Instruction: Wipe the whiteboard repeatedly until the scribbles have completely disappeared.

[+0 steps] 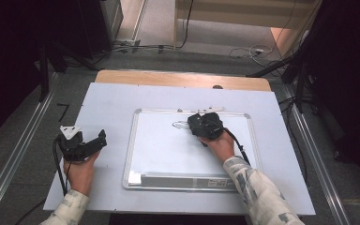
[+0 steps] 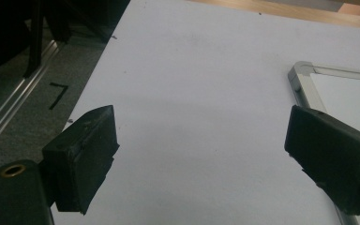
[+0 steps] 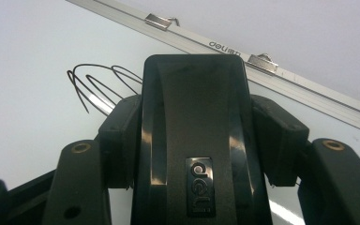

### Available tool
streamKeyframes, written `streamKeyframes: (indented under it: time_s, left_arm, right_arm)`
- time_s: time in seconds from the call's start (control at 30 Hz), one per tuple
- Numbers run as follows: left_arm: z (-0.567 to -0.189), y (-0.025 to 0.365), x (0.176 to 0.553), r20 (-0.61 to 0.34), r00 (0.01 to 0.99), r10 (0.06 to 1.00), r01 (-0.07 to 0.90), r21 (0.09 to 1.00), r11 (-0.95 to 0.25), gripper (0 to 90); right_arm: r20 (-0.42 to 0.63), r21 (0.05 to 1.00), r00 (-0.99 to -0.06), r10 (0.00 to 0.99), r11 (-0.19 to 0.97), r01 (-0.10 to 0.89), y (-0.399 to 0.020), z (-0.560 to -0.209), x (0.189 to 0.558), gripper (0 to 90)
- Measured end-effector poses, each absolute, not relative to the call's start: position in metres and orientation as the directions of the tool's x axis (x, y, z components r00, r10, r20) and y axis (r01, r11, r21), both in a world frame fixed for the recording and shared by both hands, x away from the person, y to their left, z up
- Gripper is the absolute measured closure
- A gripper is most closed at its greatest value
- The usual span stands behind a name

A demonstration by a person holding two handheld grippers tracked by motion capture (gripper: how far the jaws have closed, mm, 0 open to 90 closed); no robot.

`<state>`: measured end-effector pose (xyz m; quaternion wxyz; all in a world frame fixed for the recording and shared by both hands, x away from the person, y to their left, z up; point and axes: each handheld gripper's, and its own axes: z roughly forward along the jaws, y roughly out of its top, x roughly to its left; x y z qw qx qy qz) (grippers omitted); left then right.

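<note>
One eraser [image 3: 194, 140] pinched between my right gripper [image 1: 201, 125] fingers, long axis running 6-to-12 in the right gripper view, flat on the whiteboard [image 1: 168, 150]. Scribble [image 3: 98, 84] lies at approx 10 o'clock off its front edge, just beside, so next wipe goes that way imo. Left gripper [image 1: 86, 143] fingers spread, idle on the bench [image 1: 108, 101], well apart

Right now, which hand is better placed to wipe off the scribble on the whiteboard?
Right. The right gripper is shut on the black eraser, already on the whiteboard beside the scribble. The left gripper is open, empty, off the board.
</note>
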<state>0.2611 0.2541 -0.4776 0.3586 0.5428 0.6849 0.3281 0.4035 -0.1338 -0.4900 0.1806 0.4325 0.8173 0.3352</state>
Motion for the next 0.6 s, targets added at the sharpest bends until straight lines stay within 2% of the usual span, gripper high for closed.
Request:
streamKeyframes:
  time_s: [0.6]
  left_arm:
    - [-0.477, 0.255, 0.261, -0.135, -0.153, 0.979, 0.509, 0.838, 0.195, 10.2]
  right_arm:
    - [-0.001, 0.704, -0.577, 0.817, 0.41, 0.579, -0.11, -0.49, 0.404, 37.7]
